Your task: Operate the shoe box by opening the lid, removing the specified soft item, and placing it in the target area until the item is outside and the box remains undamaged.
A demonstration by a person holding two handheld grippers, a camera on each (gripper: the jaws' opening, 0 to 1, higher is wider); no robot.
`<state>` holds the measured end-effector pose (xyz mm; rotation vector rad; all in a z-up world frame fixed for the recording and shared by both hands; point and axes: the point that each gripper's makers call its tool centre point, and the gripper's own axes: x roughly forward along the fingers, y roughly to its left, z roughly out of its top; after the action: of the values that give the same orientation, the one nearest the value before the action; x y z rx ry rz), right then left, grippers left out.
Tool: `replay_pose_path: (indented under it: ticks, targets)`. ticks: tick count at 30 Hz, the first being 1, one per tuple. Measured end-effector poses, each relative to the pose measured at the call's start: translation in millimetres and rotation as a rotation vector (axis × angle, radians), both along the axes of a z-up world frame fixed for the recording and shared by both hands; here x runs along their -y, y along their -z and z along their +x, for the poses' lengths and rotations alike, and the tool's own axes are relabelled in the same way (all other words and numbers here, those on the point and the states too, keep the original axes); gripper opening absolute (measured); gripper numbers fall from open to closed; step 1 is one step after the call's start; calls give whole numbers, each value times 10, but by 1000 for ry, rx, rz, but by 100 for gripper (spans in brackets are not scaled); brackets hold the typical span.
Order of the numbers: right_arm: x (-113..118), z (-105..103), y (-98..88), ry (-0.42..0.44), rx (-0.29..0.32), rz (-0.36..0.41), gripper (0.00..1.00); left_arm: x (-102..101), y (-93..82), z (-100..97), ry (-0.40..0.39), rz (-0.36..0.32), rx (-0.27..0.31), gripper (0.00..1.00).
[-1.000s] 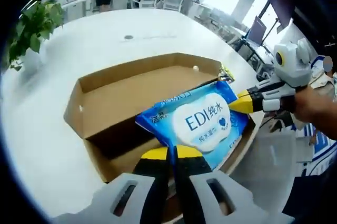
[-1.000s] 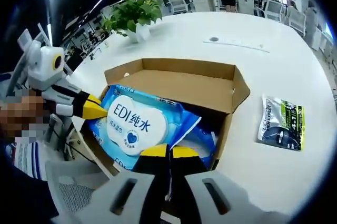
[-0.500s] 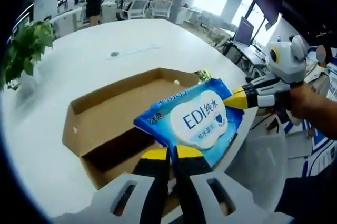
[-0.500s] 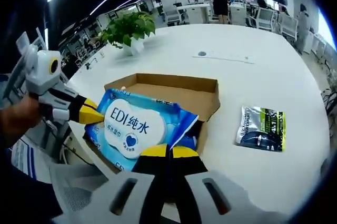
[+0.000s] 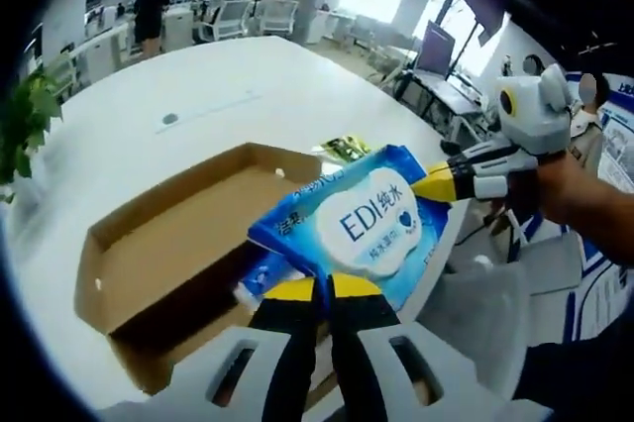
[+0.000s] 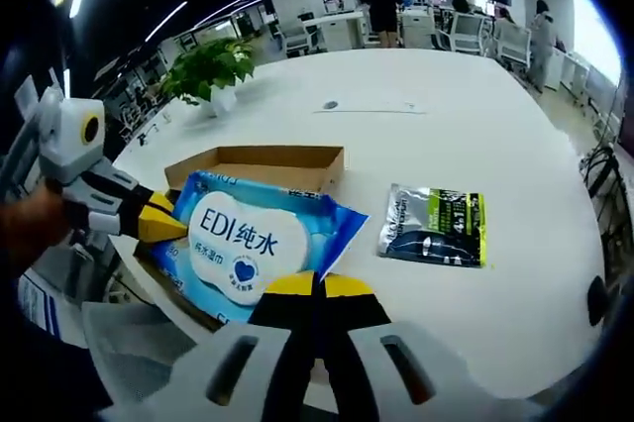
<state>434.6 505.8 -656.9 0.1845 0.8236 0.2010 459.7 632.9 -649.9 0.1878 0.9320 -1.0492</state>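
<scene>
My left tongs (image 5: 319, 288) and my right tongs (image 6: 317, 285) both pinch the blue wipes pack (image 5: 359, 224), one at each end, and hold it up above the open shoe box (image 5: 149, 263). Farther off, a green packet (image 6: 434, 226) lies on the white tabletop (image 6: 416, 85).

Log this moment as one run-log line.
stage: lift-out | left gripper: shut on wipes pack | right gripper: shut on wipes pack | shoe box: open
</scene>
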Motion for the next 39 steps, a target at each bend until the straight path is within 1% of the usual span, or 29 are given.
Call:
replay_pose_path:
  ticks: [6, 7, 10, 15, 20, 25, 29, 33, 35, 39]
  targets:
    - [344, -97, 2, 39, -5, -21, 0, 378, 35, -64, 41, -7, -2, 0]
    - [415, -114, 10, 46, -7, -25, 0, 407, 40, -69, 46, -7, -1, 0]
    - [574, -150, 33, 62, -13, -32, 0, 594, 74, -94, 64, -5, -3, 0]
    - [822, -207, 90, 85, -27, -45, 0, 851, 148, -135, 91, 0, -8, 0]
    - [1039, -260, 194, 103, -48, -53, 0, 1073, 258, -176, 116, 8, -26, 0]
    - [1173, -266, 279, 110, -62, -53, 0, 1204, 355, -179, 129, 18, -38, 0]
    - [1251, -231, 347, 112, -71, -48, 0, 1278, 436, -143, 129, 28, -51, 0]
    - [1320, -141, 389, 108, -77, -45, 0, 1354, 477, -53, 125, 34, -53, 0]
    - [1361, -72, 397, 103, -77, -46, 0, 1406, 496, 33, 118, 39, -54, 0]
    - [1433, 87, 412, 86, -78, -50, 0, 1463, 515, 144, 111, 41, -51, 0]
